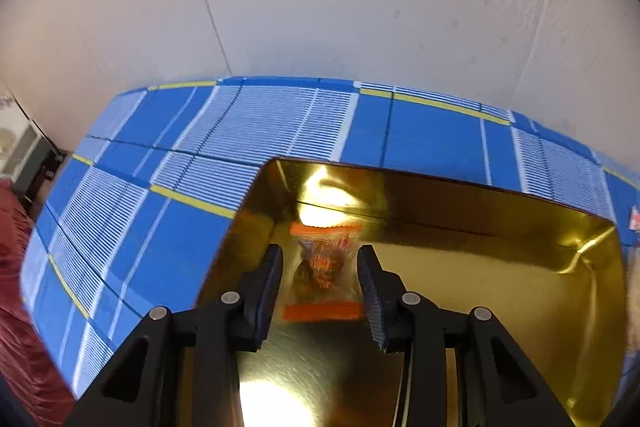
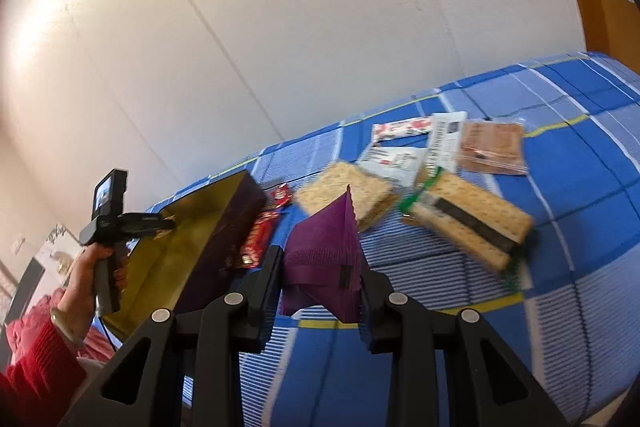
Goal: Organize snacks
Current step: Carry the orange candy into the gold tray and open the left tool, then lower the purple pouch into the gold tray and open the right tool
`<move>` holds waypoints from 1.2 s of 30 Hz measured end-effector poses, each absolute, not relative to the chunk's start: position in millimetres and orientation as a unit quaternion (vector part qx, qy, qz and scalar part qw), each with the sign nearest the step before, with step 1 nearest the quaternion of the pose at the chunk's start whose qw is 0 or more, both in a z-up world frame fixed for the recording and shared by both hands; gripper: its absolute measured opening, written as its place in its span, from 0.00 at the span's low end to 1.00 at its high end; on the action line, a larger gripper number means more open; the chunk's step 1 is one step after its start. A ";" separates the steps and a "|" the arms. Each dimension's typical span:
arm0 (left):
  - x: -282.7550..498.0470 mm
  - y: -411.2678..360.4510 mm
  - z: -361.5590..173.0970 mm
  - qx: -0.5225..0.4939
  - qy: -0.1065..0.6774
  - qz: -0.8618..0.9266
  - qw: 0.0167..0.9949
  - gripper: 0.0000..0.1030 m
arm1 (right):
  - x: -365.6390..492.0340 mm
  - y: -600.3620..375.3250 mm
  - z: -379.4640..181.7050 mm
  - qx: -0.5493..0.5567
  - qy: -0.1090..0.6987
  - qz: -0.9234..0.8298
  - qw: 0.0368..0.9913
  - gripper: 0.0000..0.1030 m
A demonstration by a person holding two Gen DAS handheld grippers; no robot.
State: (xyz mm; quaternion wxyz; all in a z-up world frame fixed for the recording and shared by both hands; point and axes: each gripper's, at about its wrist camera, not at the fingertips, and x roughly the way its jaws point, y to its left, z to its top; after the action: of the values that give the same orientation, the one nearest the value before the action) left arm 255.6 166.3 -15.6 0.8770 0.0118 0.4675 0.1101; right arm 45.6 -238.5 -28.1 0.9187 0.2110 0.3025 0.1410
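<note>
Nearest us, our left gripper [image 1: 320, 287] hangs over the gold-lined box [image 1: 500, 291], its fingers a little apart around an orange-edged snack packet [image 1: 324, 267]; whether they press on it we cannot tell. To place it well, we would lower it near the box's far left corner before letting go. Our right gripper [image 2: 320, 283] is clamped on a purple packet [image 2: 324, 251]. Farther right, cracker packs [image 2: 472, 215] lie on the blue checked surface [image 2: 580, 227].
</note>
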 end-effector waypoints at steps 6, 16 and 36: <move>253.1 170.6 -11.6 0.001 0.464 0.110 0.879 0.59 | 50.0 -215.6 -24.5 0.186 0.304 0.163 0.920 0.32; 194.3 171.5 14.2 -0.040 0.445 0.100 0.889 0.78 | 70.0 -168.9 -13.8 0.171 0.337 0.218 0.900 0.32; 165.9 211.3 12.4 -0.079 0.445 0.133 0.882 0.77 | 205.2 -7.0 -7.6 0.093 0.460 0.289 0.834 0.32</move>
State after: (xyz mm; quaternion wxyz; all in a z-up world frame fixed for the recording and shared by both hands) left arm 165.9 211.3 12.4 0.8820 -0.0789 0.4451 0.1330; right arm 205.2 -7.0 -7.6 0.8342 0.0928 0.4602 0.2893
